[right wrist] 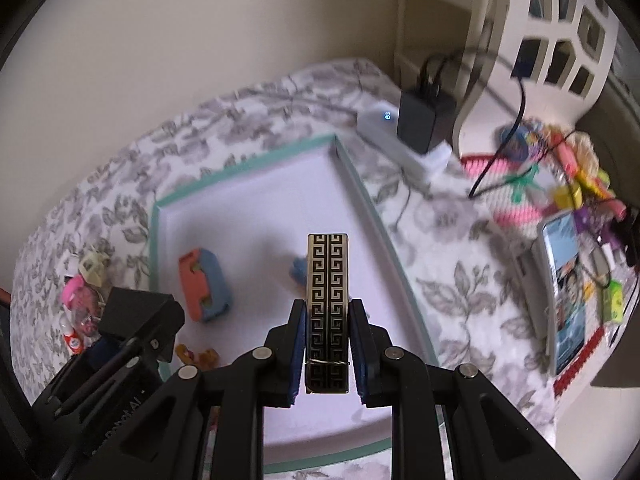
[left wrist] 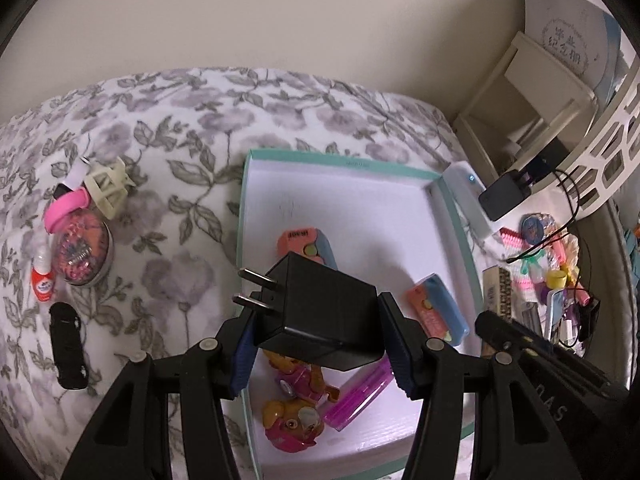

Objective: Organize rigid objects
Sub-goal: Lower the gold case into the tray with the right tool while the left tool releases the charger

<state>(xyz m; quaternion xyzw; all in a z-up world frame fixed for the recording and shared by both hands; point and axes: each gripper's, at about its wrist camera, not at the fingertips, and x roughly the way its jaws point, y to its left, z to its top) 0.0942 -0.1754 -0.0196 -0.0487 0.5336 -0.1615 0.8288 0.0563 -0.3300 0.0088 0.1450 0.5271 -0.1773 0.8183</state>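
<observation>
A home, most likely a bedroom or child's room. A soft surface under a floral cover (left wrist: 168,184) meets a plain cream wall (left wrist: 280,12). A teal-edged box lid (left wrist: 352,164) lies on it with toys inside, such as 2 puppy figures (left wrist: 294,424). Hair clips and trinkets (right wrist: 568,184) are piled beside a white lattice basket (right wrist: 560,28). A charger sits in a power strip (right wrist: 400,140).

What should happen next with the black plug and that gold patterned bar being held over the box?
Probably lower both into the teal-edged box and let go. The left gripper clamps the black charger above the toys in the box's near corner; the right gripper grips the patterned bar over bare white floor. Sliding the charger toward open floor first looks wise.
</observation>
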